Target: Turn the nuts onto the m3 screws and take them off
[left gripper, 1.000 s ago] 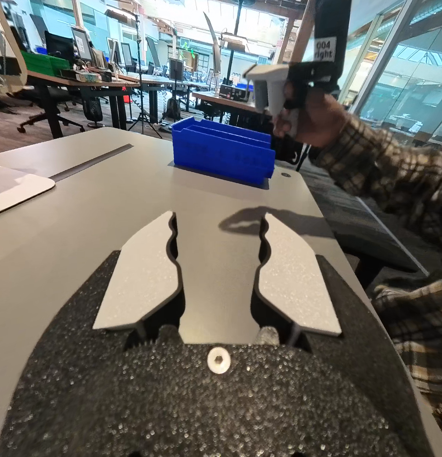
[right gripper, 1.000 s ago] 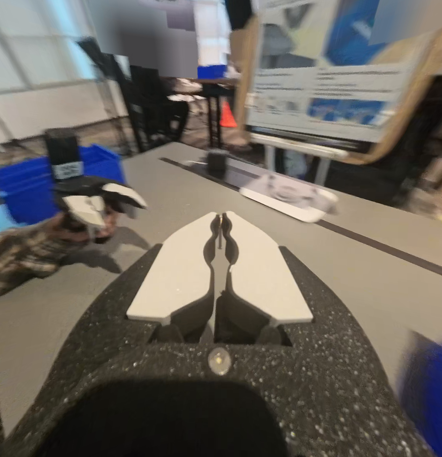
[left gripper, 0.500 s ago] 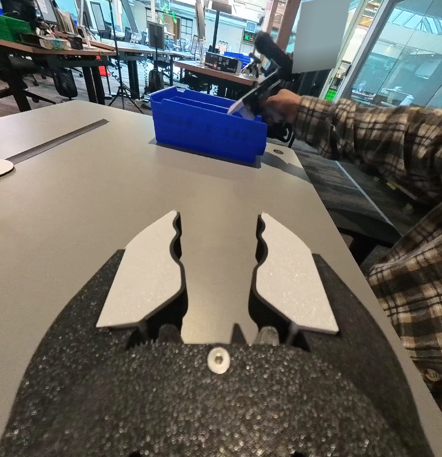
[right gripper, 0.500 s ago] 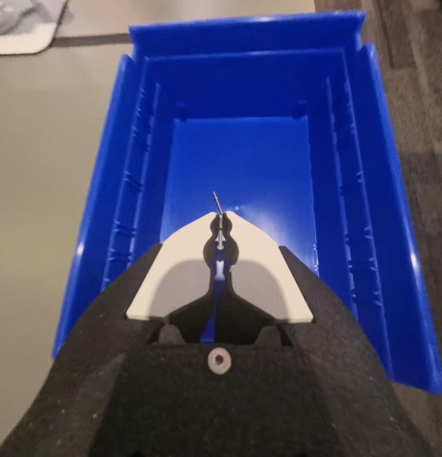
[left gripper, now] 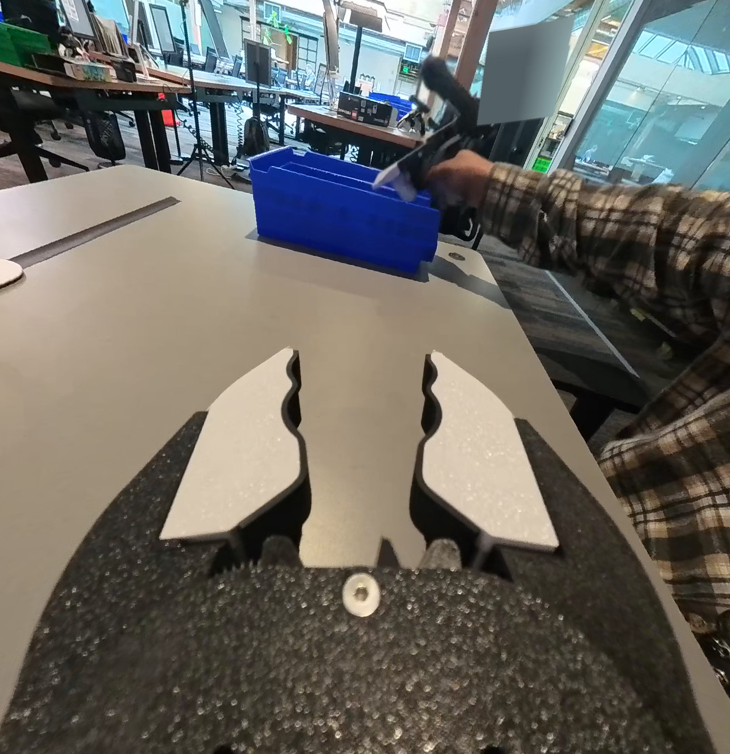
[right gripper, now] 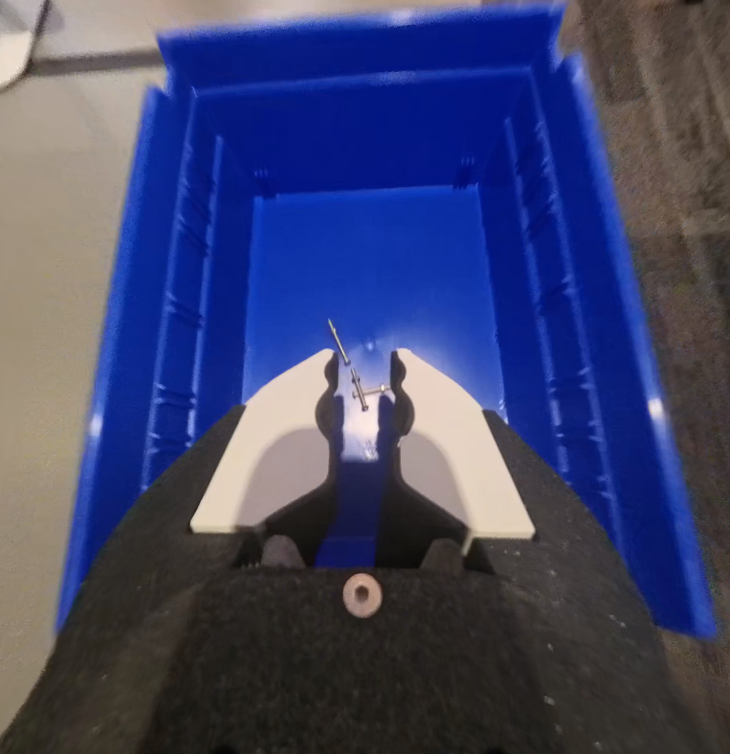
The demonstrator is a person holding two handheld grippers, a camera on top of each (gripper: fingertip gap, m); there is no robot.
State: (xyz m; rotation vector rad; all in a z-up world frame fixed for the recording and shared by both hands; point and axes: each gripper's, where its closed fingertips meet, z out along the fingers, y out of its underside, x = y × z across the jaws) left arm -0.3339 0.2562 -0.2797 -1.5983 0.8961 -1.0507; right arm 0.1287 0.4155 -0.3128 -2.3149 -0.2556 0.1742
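My right gripper [right gripper: 365, 353] hangs over the open blue bin [right gripper: 183, 285], pointing down into it, with its jaws apart and nothing between the pads. Three thin metal screws show on the blue floor between and just past the fingertips: one slanted [right gripper: 338, 339], one below it [right gripper: 358, 387] and one lying crosswise [right gripper: 373, 390]. No nut can be made out. My left gripper [left gripper: 361, 353] is open and empty, low over the grey table [left gripper: 192, 326]. In the left wrist view the right gripper [left gripper: 391, 181] tips into the bin [left gripper: 342, 220] at the table's far right.
A white pad [left gripper: 0, 275] lies at the table's left edge, by a dark strip [left gripper: 98, 232]. A plaid sleeve [left gripper: 600, 228] reaches in from the right. The table's right edge drops to carpet [right gripper: 661, 204]. Other desks stand beyond.
The right gripper swung from above the table to over the bin, shut on a thin screw, then opened and let it go. The left gripper stayed open.
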